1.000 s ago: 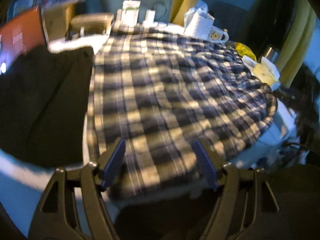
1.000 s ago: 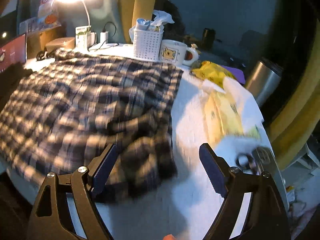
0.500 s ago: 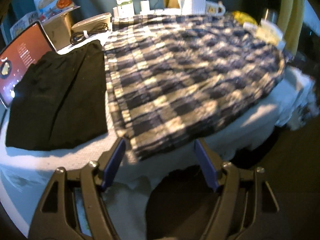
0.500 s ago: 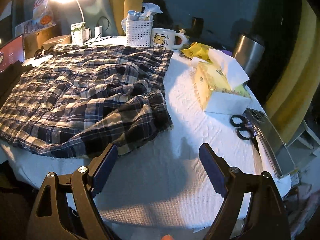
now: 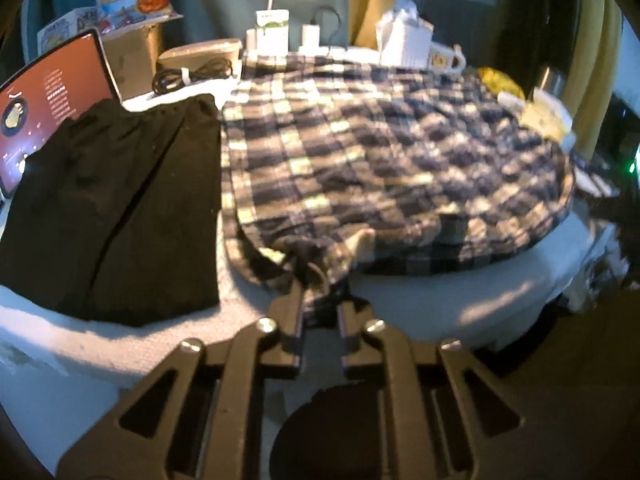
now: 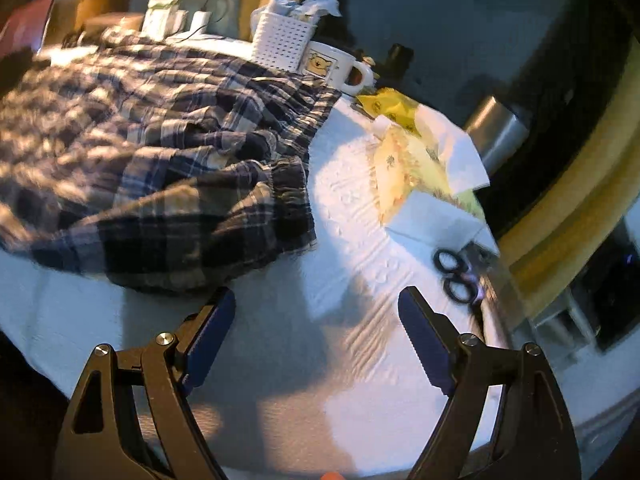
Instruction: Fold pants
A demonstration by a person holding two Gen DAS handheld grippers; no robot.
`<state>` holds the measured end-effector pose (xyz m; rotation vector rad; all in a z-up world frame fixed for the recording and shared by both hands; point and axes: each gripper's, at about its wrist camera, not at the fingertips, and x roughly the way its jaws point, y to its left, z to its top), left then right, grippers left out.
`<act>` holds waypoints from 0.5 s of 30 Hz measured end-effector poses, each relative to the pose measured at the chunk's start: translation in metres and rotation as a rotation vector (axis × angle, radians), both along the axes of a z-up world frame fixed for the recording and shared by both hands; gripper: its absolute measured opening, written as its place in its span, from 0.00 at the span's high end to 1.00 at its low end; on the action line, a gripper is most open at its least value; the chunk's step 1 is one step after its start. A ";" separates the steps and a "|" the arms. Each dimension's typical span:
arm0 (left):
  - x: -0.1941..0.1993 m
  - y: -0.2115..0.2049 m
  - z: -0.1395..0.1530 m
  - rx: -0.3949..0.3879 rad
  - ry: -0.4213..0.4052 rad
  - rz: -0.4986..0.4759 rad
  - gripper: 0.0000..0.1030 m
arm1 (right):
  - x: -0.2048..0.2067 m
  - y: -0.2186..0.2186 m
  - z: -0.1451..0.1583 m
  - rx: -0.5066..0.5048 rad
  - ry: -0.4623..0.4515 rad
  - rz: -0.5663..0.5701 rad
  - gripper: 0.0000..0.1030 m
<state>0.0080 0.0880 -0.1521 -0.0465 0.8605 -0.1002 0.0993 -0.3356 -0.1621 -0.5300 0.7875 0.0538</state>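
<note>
Plaid pants (image 5: pixel 380 160) lie spread over the white-covered table (image 5: pixel 460 296). My left gripper (image 5: pixel 318 296) is shut on the near hem edge of the plaid pants, at the table's front edge. In the right wrist view the same pants (image 6: pixel 160 168) lie bunched, with the gathered waistband (image 6: pixel 292 200) toward the middle of the table. My right gripper (image 6: pixel 316 312) is open and empty, hovering over the bare cloth (image 6: pixel 340 280) just in front of the waistband corner.
Folded black pants (image 5: pixel 112 208) lie to the left of the plaid ones, by a laptop (image 5: pixel 48 108). A white basket (image 6: pixel 280 40), mug (image 6: pixel 336 68), tissue box (image 6: pixel 424 176), scissors (image 6: pixel 456 276) and steel cup (image 6: pixel 496 132) stand at the right.
My left gripper closed on the near edge of the plaid pants; it was open before. My right gripper moved nearer to the waistband corner and stays open.
</note>
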 end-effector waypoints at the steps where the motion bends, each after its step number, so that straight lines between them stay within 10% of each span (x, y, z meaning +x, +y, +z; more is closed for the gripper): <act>1: 0.000 0.001 0.004 -0.009 -0.014 -0.004 0.90 | 0.001 0.000 -0.001 -0.007 -0.004 0.013 0.16; 7: 0.003 0.012 0.027 -0.074 -0.070 0.008 0.91 | 0.014 0.024 -0.004 0.022 -0.043 0.138 0.21; 15: -0.002 0.012 0.052 -0.121 -0.156 0.025 0.92 | 0.020 0.037 -0.001 0.119 -0.001 0.185 0.76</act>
